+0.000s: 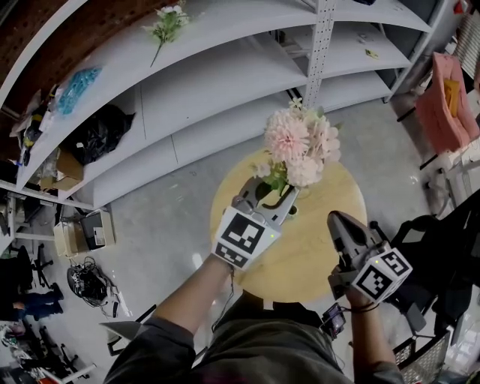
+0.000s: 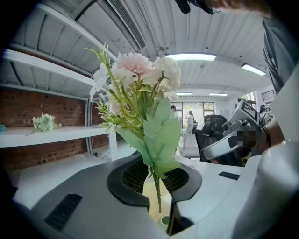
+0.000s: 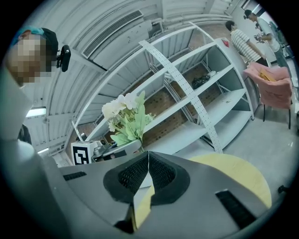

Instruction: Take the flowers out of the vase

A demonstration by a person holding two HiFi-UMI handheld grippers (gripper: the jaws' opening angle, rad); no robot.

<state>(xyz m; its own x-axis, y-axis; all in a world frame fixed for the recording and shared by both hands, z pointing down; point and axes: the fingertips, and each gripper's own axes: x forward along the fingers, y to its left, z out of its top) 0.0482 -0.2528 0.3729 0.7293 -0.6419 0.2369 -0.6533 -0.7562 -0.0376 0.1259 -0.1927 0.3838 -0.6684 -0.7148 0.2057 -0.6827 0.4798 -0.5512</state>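
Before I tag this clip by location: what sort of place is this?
Probably a workshop or lab space rather than a home: white metal shelving along a brick wall, a bare concrete floor, and boxes and cables left beside the shelves.

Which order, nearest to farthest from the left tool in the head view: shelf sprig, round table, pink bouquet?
1. The pink bouquet, its stem clamped in the left tool.
2. The round table, below the tool.
3. The shelf sprig, far away on the top shelf, upper left.

Shelving close behind round table; table's right half bare; bouquet blocks centre.
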